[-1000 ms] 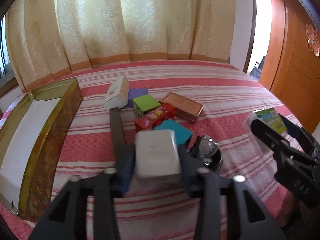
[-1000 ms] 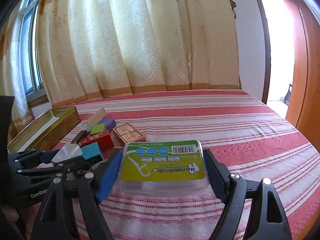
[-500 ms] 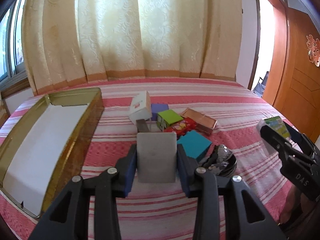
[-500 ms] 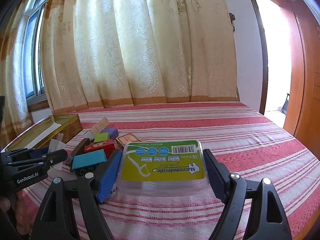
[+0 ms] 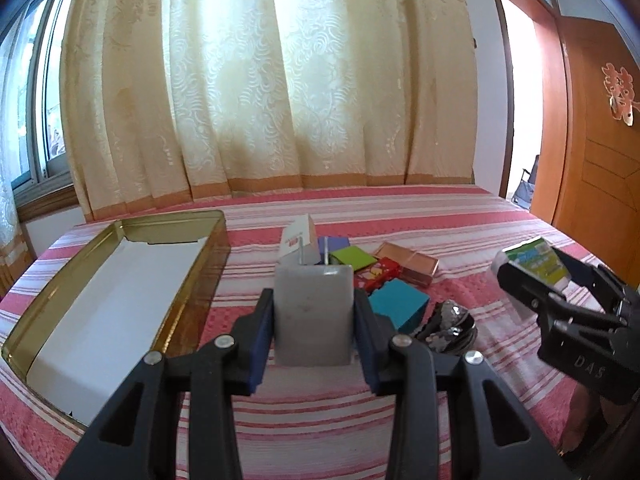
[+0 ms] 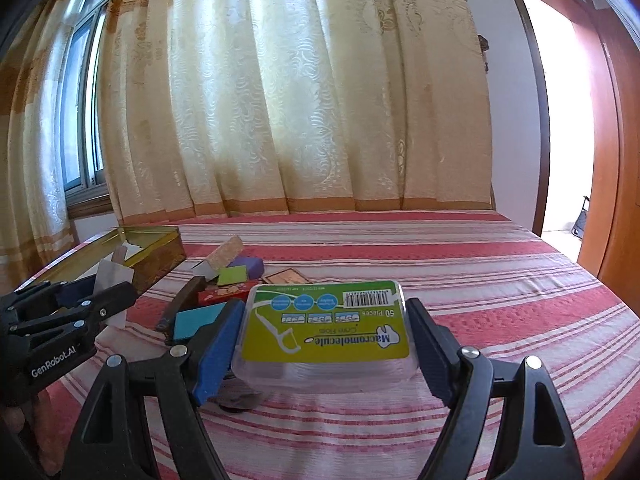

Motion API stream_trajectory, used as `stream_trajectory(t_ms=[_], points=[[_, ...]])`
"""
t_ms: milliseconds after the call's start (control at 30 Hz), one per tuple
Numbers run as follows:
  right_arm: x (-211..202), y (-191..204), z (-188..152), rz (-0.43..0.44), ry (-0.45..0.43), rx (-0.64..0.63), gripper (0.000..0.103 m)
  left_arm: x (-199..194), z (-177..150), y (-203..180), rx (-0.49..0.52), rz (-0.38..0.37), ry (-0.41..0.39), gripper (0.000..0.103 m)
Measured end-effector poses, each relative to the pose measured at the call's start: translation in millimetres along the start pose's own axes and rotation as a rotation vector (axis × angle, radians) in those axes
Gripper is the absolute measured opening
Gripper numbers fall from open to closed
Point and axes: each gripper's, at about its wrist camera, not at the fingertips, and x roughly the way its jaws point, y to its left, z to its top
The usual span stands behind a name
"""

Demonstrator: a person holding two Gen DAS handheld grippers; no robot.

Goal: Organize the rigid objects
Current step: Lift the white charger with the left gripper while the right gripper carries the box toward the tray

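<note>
The grey plug block [image 5: 313, 314] sits clamped between my left jaws, prongs pointing away, and since a second ago I have lifted and swung it so the open gold tin [image 5: 120, 276] now lies fuller in my left view, just left of the block, with its white-lined floor bare. My left gripper [image 5: 314, 320] has not loosened on it. My right gripper [image 6: 326, 344] stays clamped on the clear floss-pick box [image 6: 326, 330], which has drifted only slightly, held above the striped bed [image 6: 480, 280]. The other small boxes, teal [image 5: 398, 304], red [image 5: 378, 272], green [image 5: 352, 258] and copper [image 5: 408, 266], lie clustered on the bed beyond. I judge both loads are now on their way to the tin, the plug nearest to going in.
</note>
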Motion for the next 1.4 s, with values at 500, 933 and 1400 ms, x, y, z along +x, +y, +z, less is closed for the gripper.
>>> stream_trajectory(t_ms=[500, 933, 1400], points=[[0, 28, -3, 0.035, -0.009, -0.043, 0.081, -9, -3, 16, -0.022, 0.022, -0.040, 0.037], [1, 46, -3, 0.060, -0.016, -0.071, 0.081, -13, -6, 25, -0.030, 0.032, -0.055, 0.037], [1, 63, -3, 0.084, -0.024, -0.094, 0.081, -16, -6, 34, -0.044, 0.031, -0.070, 0.037]])
